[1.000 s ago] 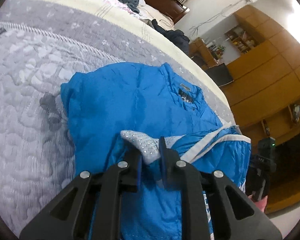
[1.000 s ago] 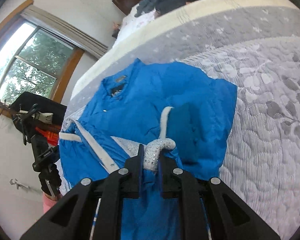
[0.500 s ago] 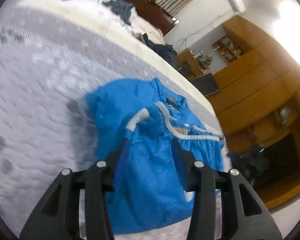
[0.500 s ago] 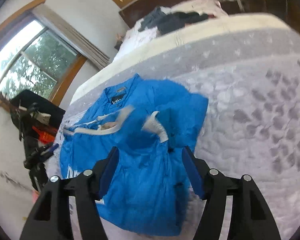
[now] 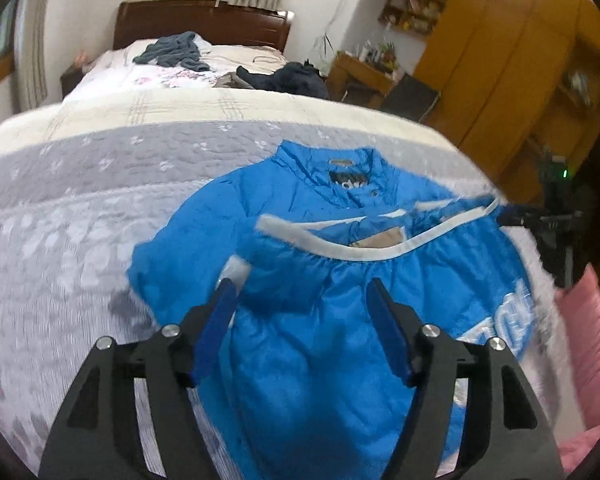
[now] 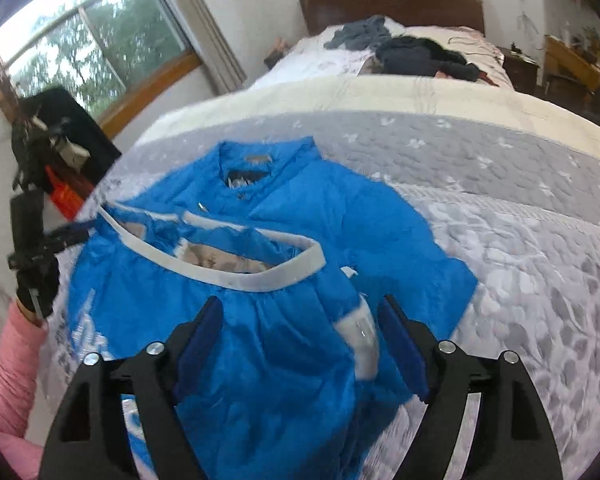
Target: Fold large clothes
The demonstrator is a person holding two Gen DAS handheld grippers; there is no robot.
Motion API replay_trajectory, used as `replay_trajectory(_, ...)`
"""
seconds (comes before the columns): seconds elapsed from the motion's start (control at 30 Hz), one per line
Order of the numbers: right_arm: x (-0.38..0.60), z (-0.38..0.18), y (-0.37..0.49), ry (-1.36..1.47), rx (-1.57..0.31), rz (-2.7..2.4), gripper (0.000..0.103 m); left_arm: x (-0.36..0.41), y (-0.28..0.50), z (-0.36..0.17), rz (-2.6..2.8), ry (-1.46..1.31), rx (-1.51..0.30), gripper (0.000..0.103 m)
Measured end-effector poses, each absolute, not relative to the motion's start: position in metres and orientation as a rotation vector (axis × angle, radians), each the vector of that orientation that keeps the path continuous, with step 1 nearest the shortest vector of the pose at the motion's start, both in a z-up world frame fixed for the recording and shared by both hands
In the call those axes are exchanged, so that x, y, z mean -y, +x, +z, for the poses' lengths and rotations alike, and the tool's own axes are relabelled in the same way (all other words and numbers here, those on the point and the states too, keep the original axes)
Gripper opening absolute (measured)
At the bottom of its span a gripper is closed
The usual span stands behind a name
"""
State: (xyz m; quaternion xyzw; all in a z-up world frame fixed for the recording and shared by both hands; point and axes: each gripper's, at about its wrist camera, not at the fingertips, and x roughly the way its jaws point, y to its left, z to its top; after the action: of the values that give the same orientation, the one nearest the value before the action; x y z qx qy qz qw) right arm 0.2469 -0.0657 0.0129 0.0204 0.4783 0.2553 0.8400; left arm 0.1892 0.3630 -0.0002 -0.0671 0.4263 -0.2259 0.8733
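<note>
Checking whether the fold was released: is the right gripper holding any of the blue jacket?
No: the right gripper stands open above the blue jacket, with no fabric pinched.

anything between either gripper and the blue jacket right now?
Nothing visible. Both the left gripper and right gripper are open, directly over the blue puffy jacket lying on the grey quilted bedspread.

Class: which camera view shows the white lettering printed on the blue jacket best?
The left wrist view: the white lettering sits unobstructed on the blue jacket. The right wrist view shows it smaller and blurred, near the left edge.
</note>
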Motion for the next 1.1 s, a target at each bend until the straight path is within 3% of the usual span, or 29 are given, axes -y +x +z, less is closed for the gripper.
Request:
replay_trajectory(0.03, 0.062, 0.012, 0.246, 0.022, -1.011, 0.534, 0.066, -0.358, 0.192, -0.002, -0.457, -0.112, -0.892, 0.067)
replay_trajectory(0.1, 0.058, 0.01, 0.244, -0.015, -0.994, 0.516, 0.034, -0.353, 0.195, -0.003, -0.424, -0.076, -0.886, 0.061)
replay_trajectory(0.13, 0.058, 0.01, 0.242, -0.015, -0.983, 0.529, 0.028, -0.35, 0.195, -0.003, -0.393, -0.049, -0.876, 0.042)
replay_trajectory(0.2, 0.064, 0.013, 0.235, 0.007, -0.962, 0.527, 0.015, -0.349, 0.194, -0.003, -0.346, -0.016, -0.868, 0.021)
replay_trajectory(0.4, 0.079, 0.035, 0.199, 0.028, -0.88, 0.538, 0.012, -0.361, 0.168, 0.011, -0.372, -0.1, -0.791, 0.001)
replay_trajectory(0.73, 0.081, 0.091, 0.182, 0.052, -0.778, 0.511, 0.011, -0.352, 0.145, 0.075, -0.315, -0.142, -0.59, 0.0)
replay_trajectory(0.93, 0.085, 0.129, 0.233, 0.116, -0.742, 0.439, 0.011, -0.347, 0.19, 0.112, -0.255, -0.166, -0.516, 0.0)
replay_trajectory(1.1, 0.08, 0.112, 0.293, 0.155, -0.813, 0.388, 0.011, -0.338, 0.246, 0.095, -0.215, -0.152, -0.58, 0.0)
